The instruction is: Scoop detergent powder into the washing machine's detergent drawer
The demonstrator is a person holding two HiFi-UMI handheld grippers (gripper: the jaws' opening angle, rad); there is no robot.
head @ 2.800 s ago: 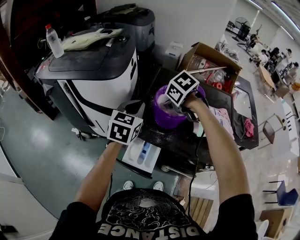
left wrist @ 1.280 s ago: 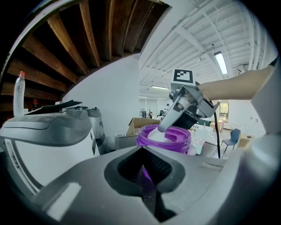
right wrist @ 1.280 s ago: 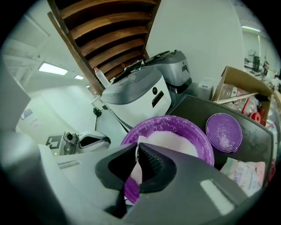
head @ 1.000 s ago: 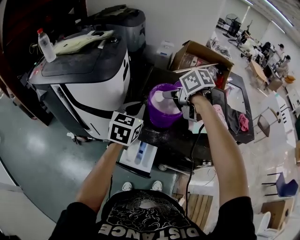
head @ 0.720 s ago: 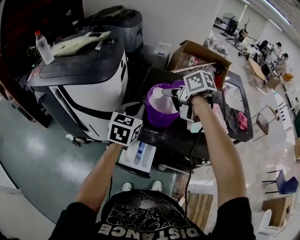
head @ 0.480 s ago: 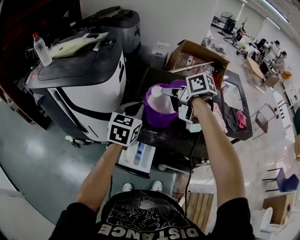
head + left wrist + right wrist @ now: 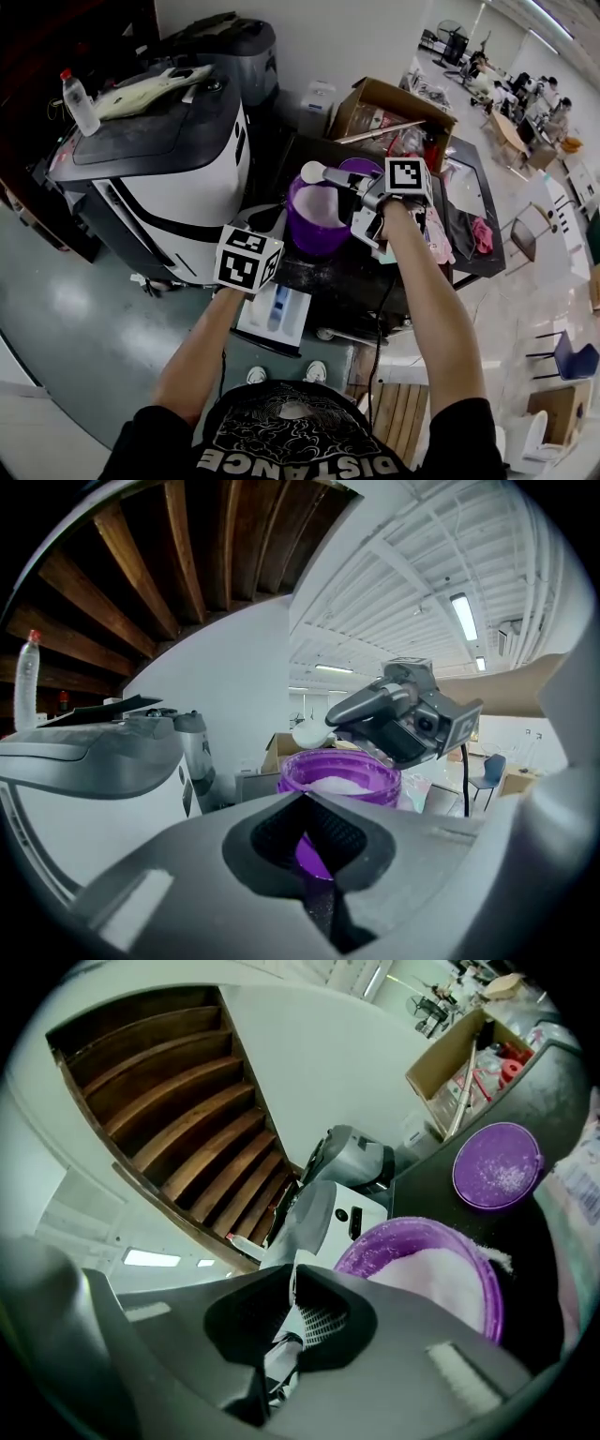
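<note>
Head view: the right tongs (image 7: pixel 354 184) hold a white scoop (image 7: pixel 314 172) above the rim of the purple tub (image 7: pixel 317 225) on the dark bench (image 7: pixel 375 274); the left tongs (image 7: pixel 262 223) hover over the open detergent drawer (image 7: pixel 281 309), beside the washing machine (image 7: pixel 159 159). Left gripper view: its jaws are together, with nothing between them; the tub stands beyond. Right gripper view: its jaws are clamped on the scoop's handle; white powder (image 7: pixel 441 1283) lies in the tub.
</note>
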